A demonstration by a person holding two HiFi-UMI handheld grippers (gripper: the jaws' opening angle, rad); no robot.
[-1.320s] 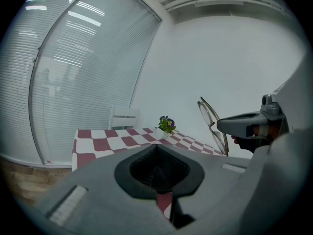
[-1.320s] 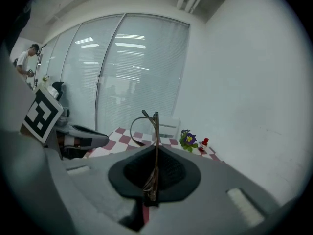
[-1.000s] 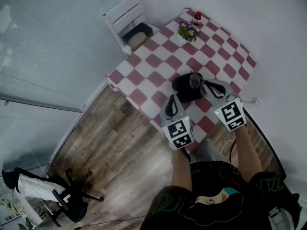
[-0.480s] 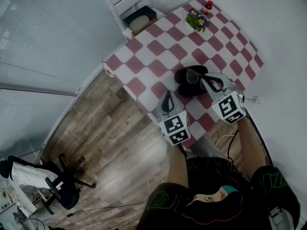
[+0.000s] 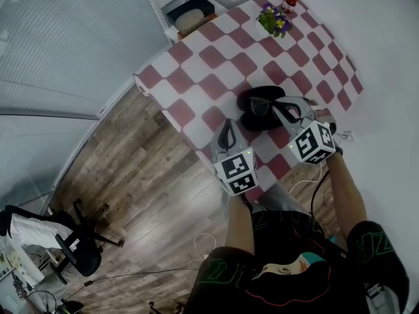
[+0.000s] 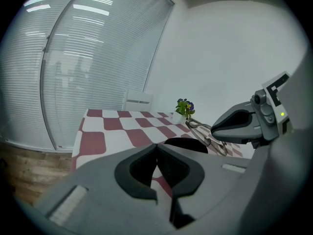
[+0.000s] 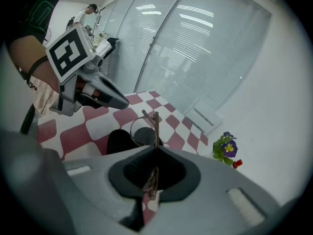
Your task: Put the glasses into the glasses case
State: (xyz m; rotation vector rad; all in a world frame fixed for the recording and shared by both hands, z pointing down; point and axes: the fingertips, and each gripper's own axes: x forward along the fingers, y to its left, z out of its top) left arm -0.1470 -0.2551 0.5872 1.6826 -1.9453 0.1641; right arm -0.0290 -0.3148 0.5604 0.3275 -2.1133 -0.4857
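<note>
A pair of thin-framed glasses (image 7: 146, 127) hangs in my right gripper (image 7: 155, 153), whose jaws are shut on its folded temples. The glasses (image 5: 259, 106) sit above a black open glasses case (image 5: 254, 110) on the red-and-white checked table (image 5: 216, 84). From the left gripper view the glasses (image 6: 205, 135) show right of centre over the dark case (image 6: 183, 144). My left gripper (image 5: 226, 136) is shut with nothing in it, hovering near the table's front edge, left of the case.
A small pot of purple and yellow flowers (image 5: 273, 21) and a red object (image 5: 289, 2) stand at the table's far end. A white chair (image 5: 186, 8) with a cushion stands beyond the table. An office chair (image 5: 72, 247) is on the wooden floor.
The head view has shifted, so the table sits higher in the picture. Both grippers keep about the same places over the case; the glasses stay held.
</note>
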